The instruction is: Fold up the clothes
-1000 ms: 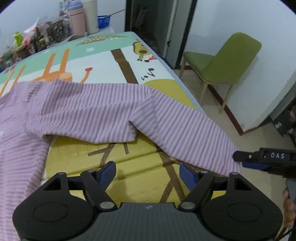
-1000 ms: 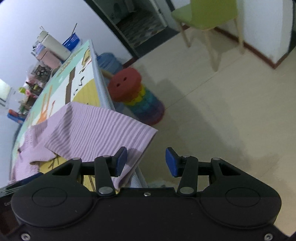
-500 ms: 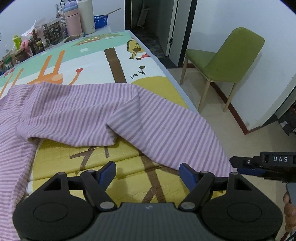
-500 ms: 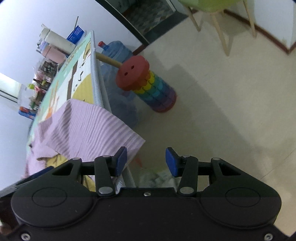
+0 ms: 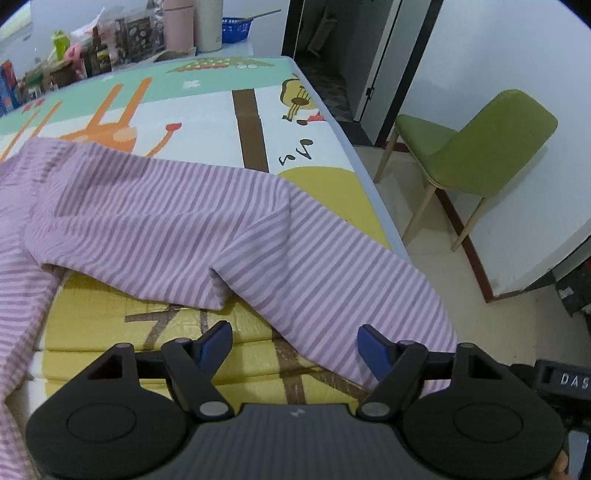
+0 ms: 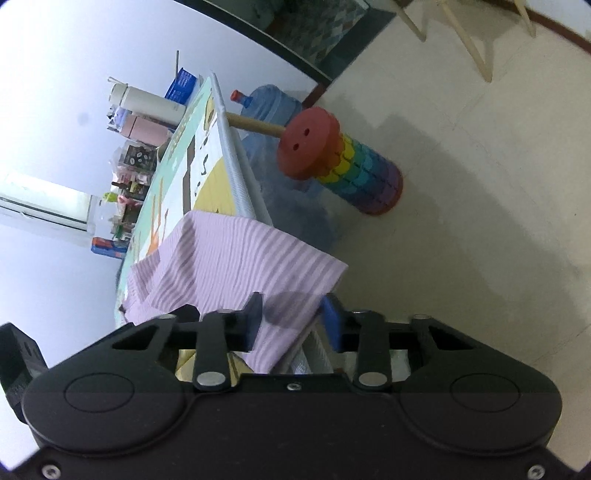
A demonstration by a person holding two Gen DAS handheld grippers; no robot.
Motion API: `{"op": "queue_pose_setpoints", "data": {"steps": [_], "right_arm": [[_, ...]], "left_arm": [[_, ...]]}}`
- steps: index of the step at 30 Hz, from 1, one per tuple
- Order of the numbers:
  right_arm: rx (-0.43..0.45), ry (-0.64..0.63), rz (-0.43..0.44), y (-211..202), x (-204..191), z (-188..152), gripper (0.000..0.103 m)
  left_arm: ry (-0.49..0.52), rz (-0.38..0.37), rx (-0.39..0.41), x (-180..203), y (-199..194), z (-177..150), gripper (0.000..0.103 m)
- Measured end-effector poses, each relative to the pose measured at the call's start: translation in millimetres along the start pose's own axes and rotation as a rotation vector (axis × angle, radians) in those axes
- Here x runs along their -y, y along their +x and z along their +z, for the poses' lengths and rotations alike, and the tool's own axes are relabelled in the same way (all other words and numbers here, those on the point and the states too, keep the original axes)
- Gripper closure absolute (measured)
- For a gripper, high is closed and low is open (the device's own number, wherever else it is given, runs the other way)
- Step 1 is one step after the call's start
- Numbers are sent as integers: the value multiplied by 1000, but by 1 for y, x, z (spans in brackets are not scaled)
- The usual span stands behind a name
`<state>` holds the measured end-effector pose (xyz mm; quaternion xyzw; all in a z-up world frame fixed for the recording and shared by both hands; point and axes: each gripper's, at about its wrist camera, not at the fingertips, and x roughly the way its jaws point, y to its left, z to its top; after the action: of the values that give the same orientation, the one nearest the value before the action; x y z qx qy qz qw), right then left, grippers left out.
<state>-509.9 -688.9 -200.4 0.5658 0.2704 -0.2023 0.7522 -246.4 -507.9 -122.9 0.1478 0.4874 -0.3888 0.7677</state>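
Note:
A purple striped garment [image 5: 177, 225] lies spread on the cartoon play mat [image 5: 207, 99] that covers the table. One leg of it runs to the table's right edge and its end hangs over [image 6: 236, 266]. My left gripper [image 5: 293, 343] hovers over that leg near the hem. Its jaws are closing, still wide apart, with the cloth below and between the fingertips and not pinched. My right gripper [image 6: 293, 323] is at the table's edge, its jaws closing around the hanging end. Striped cloth fills the gap between the pads, but it is not pinched flat. The right gripper's black body [image 5: 561, 380] shows at the lower right.
A green chair [image 5: 480, 158] stands on the floor beyond the table's right edge. A rainbow stacked stool [image 6: 351, 166] and a blue water jug [image 6: 273, 103] sit beside the table. Bottles and boxes [image 5: 129, 29] crowd its far end.
The left gripper has shifted along the leg toward its hem. The right gripper has dropped and rolled, its jaws have narrowed, and the hanging cloth end now sits between its fingers.

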Motion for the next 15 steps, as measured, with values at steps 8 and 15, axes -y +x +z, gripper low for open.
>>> {"op": "queue_pose_setpoints", "data": {"steps": [8, 15], "right_arm": [[85, -101, -41, -21, -16, 6, 94], [181, -172, -108, -43, -25, 27, 94]], "left_arm": [[-33, -69, -26, 2, 9, 4, 65], [-10, -144, -65, 20, 12, 4, 65]]}}
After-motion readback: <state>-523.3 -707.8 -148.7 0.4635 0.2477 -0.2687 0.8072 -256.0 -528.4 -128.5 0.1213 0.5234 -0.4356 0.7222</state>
